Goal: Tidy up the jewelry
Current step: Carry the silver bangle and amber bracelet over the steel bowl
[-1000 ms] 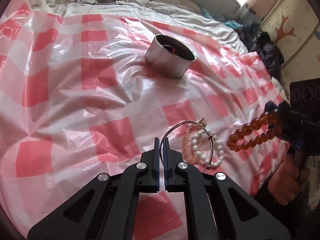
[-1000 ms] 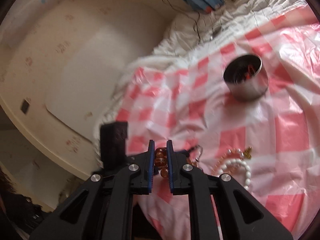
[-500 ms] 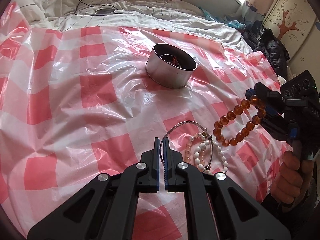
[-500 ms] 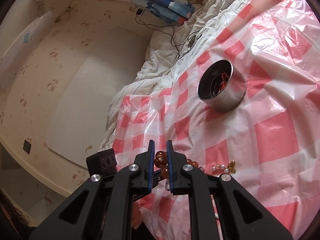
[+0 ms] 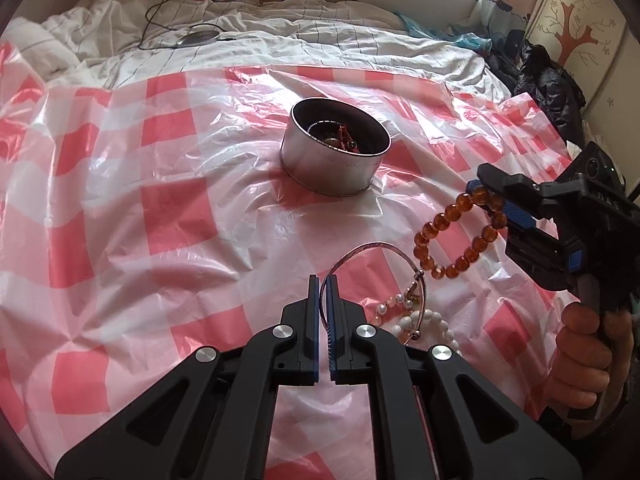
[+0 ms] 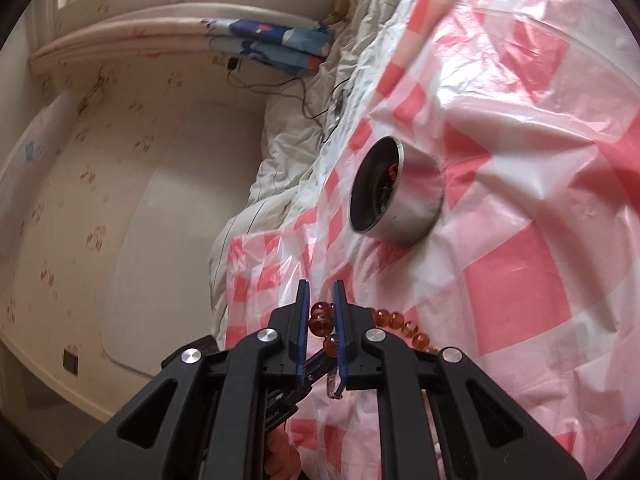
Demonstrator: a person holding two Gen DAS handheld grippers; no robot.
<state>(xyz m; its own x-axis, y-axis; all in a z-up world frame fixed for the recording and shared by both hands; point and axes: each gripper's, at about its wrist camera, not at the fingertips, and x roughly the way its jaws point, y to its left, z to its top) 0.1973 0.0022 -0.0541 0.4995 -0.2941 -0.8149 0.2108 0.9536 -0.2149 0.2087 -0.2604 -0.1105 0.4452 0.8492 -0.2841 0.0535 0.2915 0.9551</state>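
My left gripper (image 5: 322,280) is shut on a thin metal bangle (image 5: 376,246) that arcs up and right from its fingertips. Beyond it stands a round metal tin (image 5: 328,168) with jewelry inside. To the right, my right gripper (image 5: 486,196) hangs above the cloth, shut on an amber bead bracelet (image 5: 452,236) that dangles below it. A pearl bracelet (image 5: 424,320) lies on the cloth under the bangle. In the right wrist view my right gripper (image 6: 322,286) pinches the amber beads (image 6: 320,320), and the tin (image 6: 420,200) appears tilted ahead.
A red and white checked plastic sheet (image 5: 172,200) covers the bed. Behind it lie a white quilt (image 5: 320,52), a cable with a round device (image 5: 198,38) and dark clothes (image 5: 548,80) at the right. A person's hand (image 5: 588,352) grips the right handle.
My right gripper has rolled and carried the amber bracelet closer to the tin. My left gripper has shifted forward a little with the bangle, and the tin looks nearer.
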